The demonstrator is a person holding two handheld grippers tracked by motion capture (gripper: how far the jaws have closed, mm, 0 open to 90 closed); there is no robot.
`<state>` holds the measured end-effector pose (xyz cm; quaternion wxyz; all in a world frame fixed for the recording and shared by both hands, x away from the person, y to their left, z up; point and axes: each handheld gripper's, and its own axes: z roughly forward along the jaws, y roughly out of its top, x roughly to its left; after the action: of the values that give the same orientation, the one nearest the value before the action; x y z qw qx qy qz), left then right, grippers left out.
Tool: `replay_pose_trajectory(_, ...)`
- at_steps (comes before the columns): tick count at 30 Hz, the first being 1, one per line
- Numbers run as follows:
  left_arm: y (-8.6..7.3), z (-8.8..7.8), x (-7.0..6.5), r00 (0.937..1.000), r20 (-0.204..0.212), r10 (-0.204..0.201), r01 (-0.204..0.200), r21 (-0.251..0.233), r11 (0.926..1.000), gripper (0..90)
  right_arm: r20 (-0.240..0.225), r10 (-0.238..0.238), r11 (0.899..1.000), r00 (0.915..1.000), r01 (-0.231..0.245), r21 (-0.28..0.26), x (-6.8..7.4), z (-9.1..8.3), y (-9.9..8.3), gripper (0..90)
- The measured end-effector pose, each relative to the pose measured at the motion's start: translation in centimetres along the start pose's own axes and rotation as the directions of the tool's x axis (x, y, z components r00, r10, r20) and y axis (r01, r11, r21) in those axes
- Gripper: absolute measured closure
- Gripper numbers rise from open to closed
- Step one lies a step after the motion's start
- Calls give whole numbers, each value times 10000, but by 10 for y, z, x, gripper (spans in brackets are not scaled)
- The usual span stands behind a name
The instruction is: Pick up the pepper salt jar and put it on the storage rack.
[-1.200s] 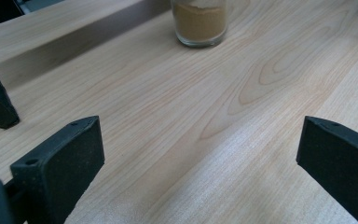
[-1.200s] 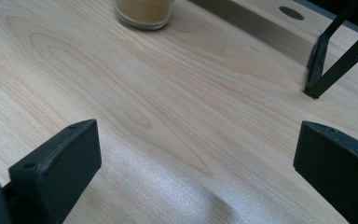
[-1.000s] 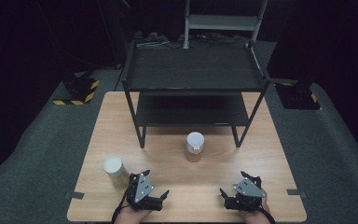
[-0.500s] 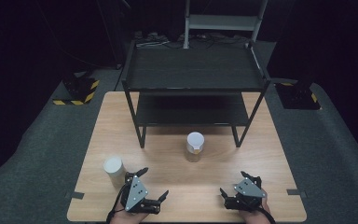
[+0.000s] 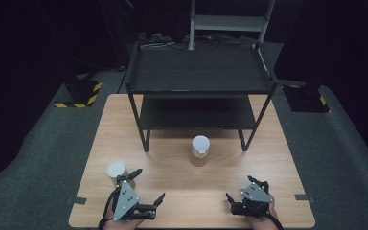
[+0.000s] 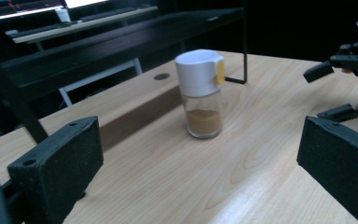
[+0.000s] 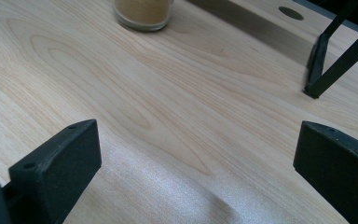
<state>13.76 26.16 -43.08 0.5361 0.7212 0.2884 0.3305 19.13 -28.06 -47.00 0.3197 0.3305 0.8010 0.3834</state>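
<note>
Low in the frame, the left gripper (image 5: pixel 147 189) and right gripper (image 5: pixel 243 189) wait with jaws apart, likely readying a reach toward the white-capped glass spice jar (image 5: pixel 200 150) standing mid-tabletop (image 5: pixel 172 201).

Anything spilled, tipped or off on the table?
Nothing stands out. The spice jar stands upright in front of the rack, cap on, no powder on the wood around it. The second jar is upright too, beside the left tool. Both tools, left and right, are open and hold nothing.
</note>
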Motion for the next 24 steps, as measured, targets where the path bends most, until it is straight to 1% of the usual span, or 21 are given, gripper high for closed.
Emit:
replay_pose_trajectory(1, 0, 0, 0, 10000, 0, 0, 0, 0, 10000, 4, 0, 0, 10000, 10000, 0, 0, 0, 0, 0, 0)
replay_pose_trajectory(2, 0, -4, 2, 9998, -176, -55, 53, -90, 9999, 4, -1, 39, 10000, 10000, -39, -9, 0, 0, 0, 0)
replay_pose_trajectory(3, 0, -4, 2, 9998, -176, -55, 53, -90, 9999, 4, -1, 39, 10000, 10000, -39, -9, 0, 0, 0, 0)
replay_pose_trajectory(5, 0, -8, 5, 9995, -306, -63, 59, -116, 9999, 4, 2, 74, 10000, 10000, -74, -13, -1, 0, 0, 0)
replay_pose_trajectory(8, -1, -13, 7, 9983, -569, -105, 94, -192, 9998, 4, -10, 71, 10000, 10000, -71, -13, -1, 0, 0, 0)
replay_pose_trajectory(10, -3, -17, 10, 9968, -775, -207, 190, -226, 9996, 4, -17, 52, 10000, 10000, -52, 1, -1, 0, 0, 0)
replay_pose_trajectory(13, -4, -22, 12, 9948, -998, -190, 171, -199, 9997, 4, -35, 60, 10000, 10000, -60, -12, -1, 0, 0, 0)
replay_pose_trajectory(15, -5, -26, 15, 9926, -1182, -268, 244, -219, 9995, 4, -38, 86, 10000, 10000, -86, -10, -1, 0, 0, 0)
replay_pose_trajectory(16, -5, -26, 15, 9926, -1182, -268, 244, -219, 9995, 4, -38, 86, 10000, 10000, -86, -10, -1, 0, 0, 0)
replay_pose_trajectory(20, -8, -32, 19, 9879, -1522, -296, 262, -238, 9994, 4, -48, 75, 10000, 10000, -75, -35, -2, 0, -1, 0)
replay_pose_trajectory(21, -8, -32, 19, 9879, -1522, -296, 262, -238, 9994, 4, -48, 75, 10000, 10000, -75, -35, -2, 0, -1, 0)
replay_pose_trajectory(22, -9, -33, 20, 9854, -1678, -292, 264, -189, 9995, 4, -49, 91, 10000, 9999, -91, -28, -2, 0, -1, 0)
replay_pose_trajectory(24, -10, -34, 22, 9844, -1728, -336, 307, -192, 9993, 4, -49, 109, 9999, 9999, -109, -22, -2, 0, 0, 0)
